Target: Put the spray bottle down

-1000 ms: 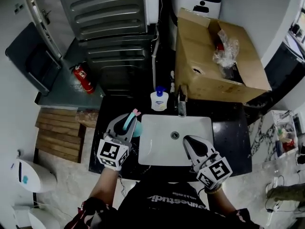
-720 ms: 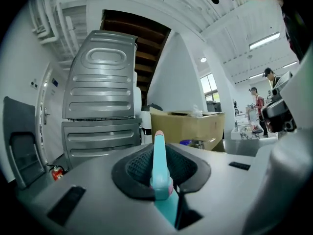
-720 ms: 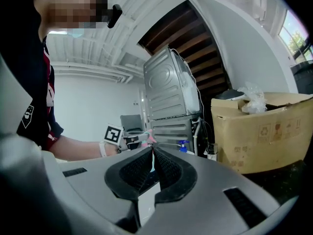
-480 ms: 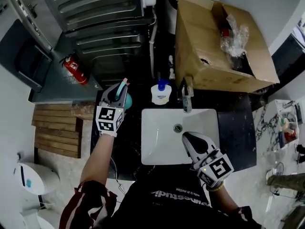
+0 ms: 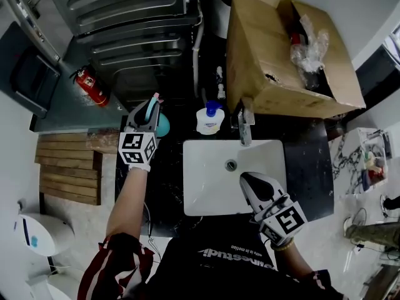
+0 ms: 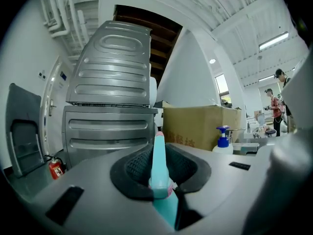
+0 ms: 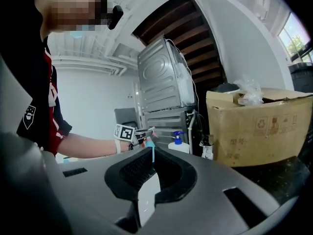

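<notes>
Left gripper (image 5: 149,111): fingers pinching the spray bottle (image 5: 162,126) at the back left of the tabletop (image 5: 306,167), left of the soap dispenser (image 5: 209,119). The gripper covers most of the bottle, so we cannot tell whether its base rests on the tabletop. Visible: teal body, pink at the nozzle end. Right gripper (image 5: 246,179): at the near rim of the sink (image 5: 206,189), fingers pressed together, empty.

The left arm (image 5: 128,199) stretches forward just left of the sink (image 5: 200,186). Near the sink's far left corner the left gripper (image 5: 152,105) is held level, jaws clamped on the spray bottle (image 5: 162,127). The right gripper (image 5: 245,180) hangs over the sink's near right part, tipped slightly down, jaws together and empty.
</notes>
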A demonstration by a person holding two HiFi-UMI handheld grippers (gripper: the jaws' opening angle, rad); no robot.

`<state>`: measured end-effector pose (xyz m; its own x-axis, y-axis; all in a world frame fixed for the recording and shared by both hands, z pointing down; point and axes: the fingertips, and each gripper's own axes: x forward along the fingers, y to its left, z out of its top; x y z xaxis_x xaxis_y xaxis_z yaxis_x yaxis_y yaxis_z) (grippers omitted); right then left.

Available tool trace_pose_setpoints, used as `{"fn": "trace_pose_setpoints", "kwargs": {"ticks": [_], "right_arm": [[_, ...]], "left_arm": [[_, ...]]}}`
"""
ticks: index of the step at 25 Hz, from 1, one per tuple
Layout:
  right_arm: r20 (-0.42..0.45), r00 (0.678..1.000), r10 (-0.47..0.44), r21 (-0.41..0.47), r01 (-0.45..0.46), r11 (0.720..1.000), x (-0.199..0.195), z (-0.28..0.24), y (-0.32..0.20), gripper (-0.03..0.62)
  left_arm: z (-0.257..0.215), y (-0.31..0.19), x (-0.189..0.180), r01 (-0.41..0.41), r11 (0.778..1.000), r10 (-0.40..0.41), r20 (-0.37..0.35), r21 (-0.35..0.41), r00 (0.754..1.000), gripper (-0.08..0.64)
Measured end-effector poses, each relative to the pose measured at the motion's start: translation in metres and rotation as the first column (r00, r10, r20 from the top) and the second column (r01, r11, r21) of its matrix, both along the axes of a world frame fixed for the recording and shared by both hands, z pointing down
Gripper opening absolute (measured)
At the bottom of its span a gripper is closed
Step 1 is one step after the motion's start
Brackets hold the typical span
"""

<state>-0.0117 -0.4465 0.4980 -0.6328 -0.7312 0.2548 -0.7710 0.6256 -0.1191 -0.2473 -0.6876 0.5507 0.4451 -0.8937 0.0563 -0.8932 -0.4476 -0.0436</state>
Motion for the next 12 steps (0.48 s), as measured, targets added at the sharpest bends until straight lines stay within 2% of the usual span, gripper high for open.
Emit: {"fn": "trace_pose_setpoints", "kwargs": {"ticks": [1, 5, 12], "right_arm": [[-0.003, 1.000, -0.002, 0.004, 0.002, 1.000, -0.001, -0.001, 0.000, 0.043], [-0.008, 1.000, 0.001, 0.005, -0.001, 1.000, -0.001, -0.001, 0.000, 0.043], [0.006, 1.000, 0.002, 0.011, -0.002, 1.000, 0.005, -0.009, 0.013, 0.043]], "left_arm": [[0.000, 0.001, -0.002, 0.002, 1.000, -0.002, -0.012, -0.006, 1.000, 0.074], [-0.002, 0.006, -0.011, 0.038, 0.999, -0.039, -0.060, -0.009, 0.997, 0.213], [-0.045, 0.041, -0.016, 0.069, 0.993, -0.065, -0.045, 0.094, 0.997, 0.241]]}}
